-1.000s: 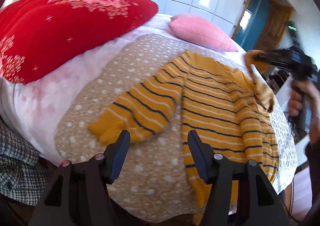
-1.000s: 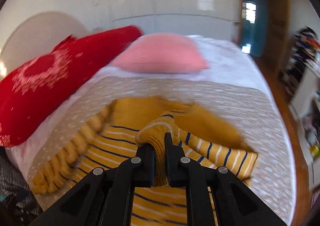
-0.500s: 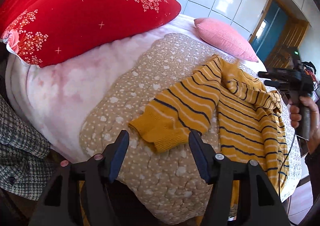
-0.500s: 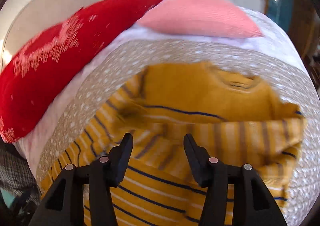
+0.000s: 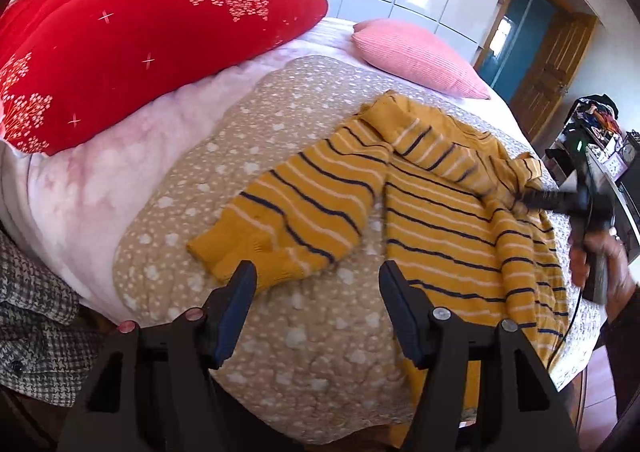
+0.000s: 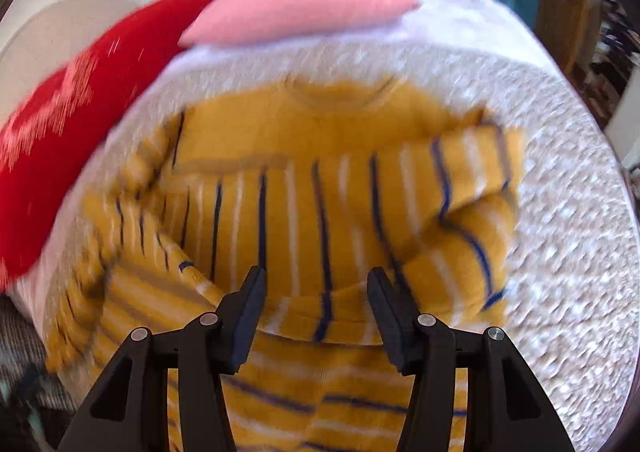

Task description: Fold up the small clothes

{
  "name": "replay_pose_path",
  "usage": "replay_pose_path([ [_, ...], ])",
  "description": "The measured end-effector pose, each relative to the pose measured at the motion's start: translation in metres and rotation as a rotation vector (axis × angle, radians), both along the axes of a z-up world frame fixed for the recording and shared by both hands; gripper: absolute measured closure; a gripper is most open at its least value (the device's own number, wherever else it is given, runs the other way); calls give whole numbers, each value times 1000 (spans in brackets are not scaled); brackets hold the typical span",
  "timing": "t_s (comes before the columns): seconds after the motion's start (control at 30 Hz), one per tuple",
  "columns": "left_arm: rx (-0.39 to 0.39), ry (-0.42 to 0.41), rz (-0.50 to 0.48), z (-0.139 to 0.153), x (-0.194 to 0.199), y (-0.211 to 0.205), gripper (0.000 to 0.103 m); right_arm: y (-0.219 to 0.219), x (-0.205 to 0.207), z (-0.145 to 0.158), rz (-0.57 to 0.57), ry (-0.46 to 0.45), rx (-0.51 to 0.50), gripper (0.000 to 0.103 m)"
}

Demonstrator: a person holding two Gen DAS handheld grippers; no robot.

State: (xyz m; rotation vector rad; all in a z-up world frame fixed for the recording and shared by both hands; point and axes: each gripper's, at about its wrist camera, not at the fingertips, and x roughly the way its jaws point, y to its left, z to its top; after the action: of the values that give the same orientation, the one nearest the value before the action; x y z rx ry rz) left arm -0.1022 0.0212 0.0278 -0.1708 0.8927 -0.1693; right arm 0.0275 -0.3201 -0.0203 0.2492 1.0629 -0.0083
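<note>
A mustard striped sweater (image 5: 432,208) lies on the bed's dotted quilt (image 5: 256,140), one sleeve folded across its chest. Left tongs (image 5: 314,312) at 6 o'clock and right tongs (image 6: 316,312) both gape, empty.

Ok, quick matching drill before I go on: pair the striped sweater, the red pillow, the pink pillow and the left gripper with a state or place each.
Things:
1. striped sweater
2. red pillow
3. pink pillow
4. left gripper

States or places:
A. open, near the spread sleeve's cuff
B. far end of the bed, smaller
C. one sleeve folded across its body
D. large, with a white flower print

Pairs: 1-C, 2-D, 3-B, 4-A
</note>
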Motion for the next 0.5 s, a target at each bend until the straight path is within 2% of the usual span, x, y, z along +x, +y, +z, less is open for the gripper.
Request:
replay_pose_path([
  [0.07,-1,0,-13,1,5,-5,40,17,-12,-15,108,47,-52,46],
  [0.13,1,-7,-19,2,10,-9,40,30,-23,-17,183,61,-133,45],
  [0.2,-5,-11,-20,2,14,-11,40,35,-27,-5,216,59,-143,45],
  [0.3,-41,-4,-31,-2,18,-15,40,44,-22,32,230,-39,-101,45],
  [0.4,-53,8,-56,-6,17,-19,40,66,6,52,267,-104,-110,41],
  [0.5,-50,10,-54,-9,15,-16,40,85,54,46,299,-104,-194,40],
])
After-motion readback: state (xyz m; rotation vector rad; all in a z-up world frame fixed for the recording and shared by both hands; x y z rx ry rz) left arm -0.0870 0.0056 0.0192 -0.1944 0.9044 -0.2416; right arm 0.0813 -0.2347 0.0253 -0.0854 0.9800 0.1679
